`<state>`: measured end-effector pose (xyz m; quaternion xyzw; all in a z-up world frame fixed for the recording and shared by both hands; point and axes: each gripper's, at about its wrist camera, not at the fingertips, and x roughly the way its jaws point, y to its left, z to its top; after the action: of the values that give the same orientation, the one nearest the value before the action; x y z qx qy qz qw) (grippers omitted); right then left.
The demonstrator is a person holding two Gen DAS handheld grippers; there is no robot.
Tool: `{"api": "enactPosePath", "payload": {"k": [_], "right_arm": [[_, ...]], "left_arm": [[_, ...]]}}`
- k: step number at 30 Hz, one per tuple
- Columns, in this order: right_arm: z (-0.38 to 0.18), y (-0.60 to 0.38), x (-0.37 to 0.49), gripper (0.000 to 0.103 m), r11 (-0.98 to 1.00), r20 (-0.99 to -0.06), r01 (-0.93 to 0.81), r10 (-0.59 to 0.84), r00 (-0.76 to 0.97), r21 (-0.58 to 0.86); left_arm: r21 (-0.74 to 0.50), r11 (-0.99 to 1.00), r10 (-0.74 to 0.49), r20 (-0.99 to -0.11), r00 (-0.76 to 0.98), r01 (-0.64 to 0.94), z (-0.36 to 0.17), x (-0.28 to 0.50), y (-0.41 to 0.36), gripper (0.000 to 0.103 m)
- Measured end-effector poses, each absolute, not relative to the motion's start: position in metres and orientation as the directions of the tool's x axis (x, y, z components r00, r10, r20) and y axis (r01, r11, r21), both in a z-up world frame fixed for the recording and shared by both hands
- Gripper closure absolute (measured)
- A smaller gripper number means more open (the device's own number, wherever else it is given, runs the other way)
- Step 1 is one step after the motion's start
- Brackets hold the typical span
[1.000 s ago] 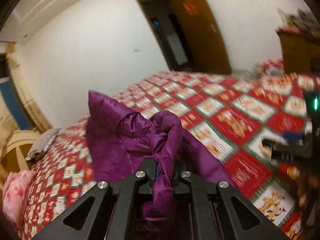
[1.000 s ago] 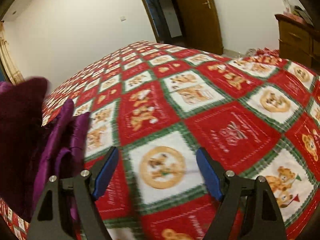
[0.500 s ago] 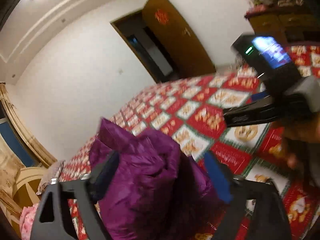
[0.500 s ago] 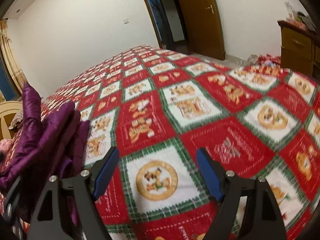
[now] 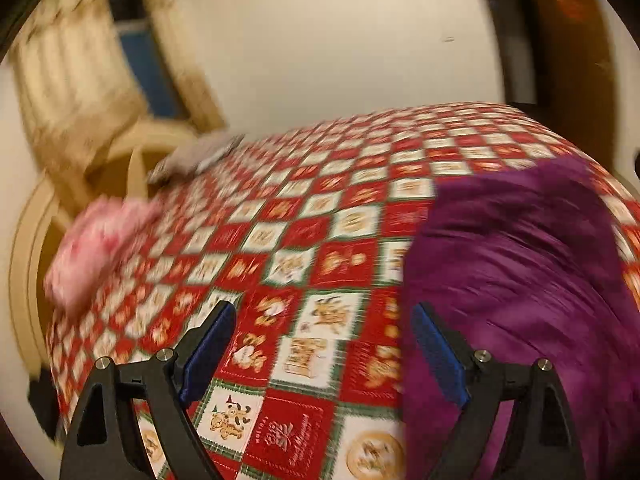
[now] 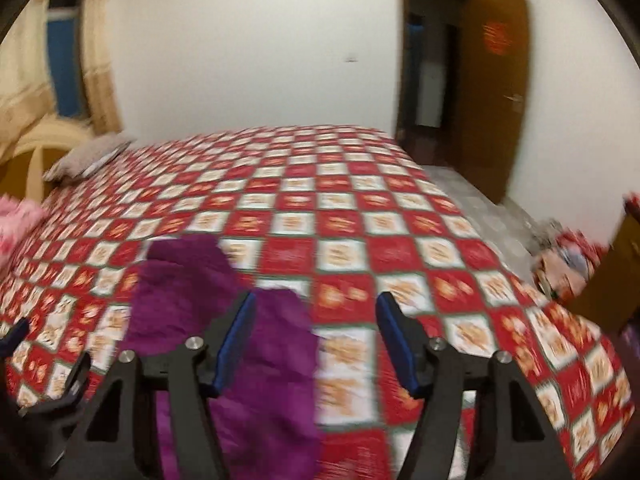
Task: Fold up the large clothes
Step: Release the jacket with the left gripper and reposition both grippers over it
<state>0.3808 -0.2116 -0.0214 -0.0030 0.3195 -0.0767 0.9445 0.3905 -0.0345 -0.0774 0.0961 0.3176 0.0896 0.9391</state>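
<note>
The purple padded garment (image 5: 520,280) lies bunched on the red-and-white checked quilt (image 5: 304,248), right of my left gripper (image 5: 324,344). That gripper is open wide, with only quilt between its blue pads (image 5: 208,344); its right finger stands in front of the garment's edge. In the right wrist view the garment (image 6: 200,292) sits lower left, partly behind the left finger of my right gripper (image 6: 318,340). Its jaws are closing above the bed, and nothing is pressed between them. The left gripper's fingers (image 6: 76,376) show at the lower left edge.
A pink bundle (image 5: 96,248) and a grey pillow (image 5: 196,156) lie near the cream headboard (image 5: 136,152). Curtains hang behind it. An open brown door (image 6: 496,92), a wooden cabinet (image 6: 600,280) and a heap of things on the floor (image 6: 568,256) stand beyond the bed's right side.
The left gripper has let go of the purple garment, opened wide and swung left. The garment now rests on the quilt. The right gripper has risen, turned left and narrowed its jaws.
</note>
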Motion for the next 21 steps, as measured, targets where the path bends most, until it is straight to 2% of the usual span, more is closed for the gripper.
{"api": "enactPosePath", "payload": {"k": [6, 11, 17, 21], "right_arm": [[-0.057, -0.162, 0.448, 0.053, 0.989, -0.715, 0.139, -0.131, 0.687, -0.048], [-0.1, -0.192, 0.455, 0.053, 0.968, -0.736, 0.245, -0.208, 0.644, -0.058], [-0.142, -0.242, 0.435, 0.053, 0.95, -0.751, 0.311, -0.193, 0.631, 0.018], [-0.149, -0.254, 0.429, 0.053, 0.947, -0.735, 0.319, -0.184, 0.653, 0.047]], "left_arm": [[0.195, 0.97, 0.237, -0.603, 0.762, -0.148, -0.084, 0.435, -0.033, 0.013], [0.089, 0.993, 0.117, -0.63, 0.768, -0.079, -0.1, 0.46, -0.061, 0.013], [0.197, 0.979, 0.091, -0.639, 0.764, 0.049, -0.129, 0.469, -0.126, 0.013], [0.233, 0.97, 0.1, -0.622, 0.776, 0.062, -0.138, 0.468, -0.142, 0.013]]}}
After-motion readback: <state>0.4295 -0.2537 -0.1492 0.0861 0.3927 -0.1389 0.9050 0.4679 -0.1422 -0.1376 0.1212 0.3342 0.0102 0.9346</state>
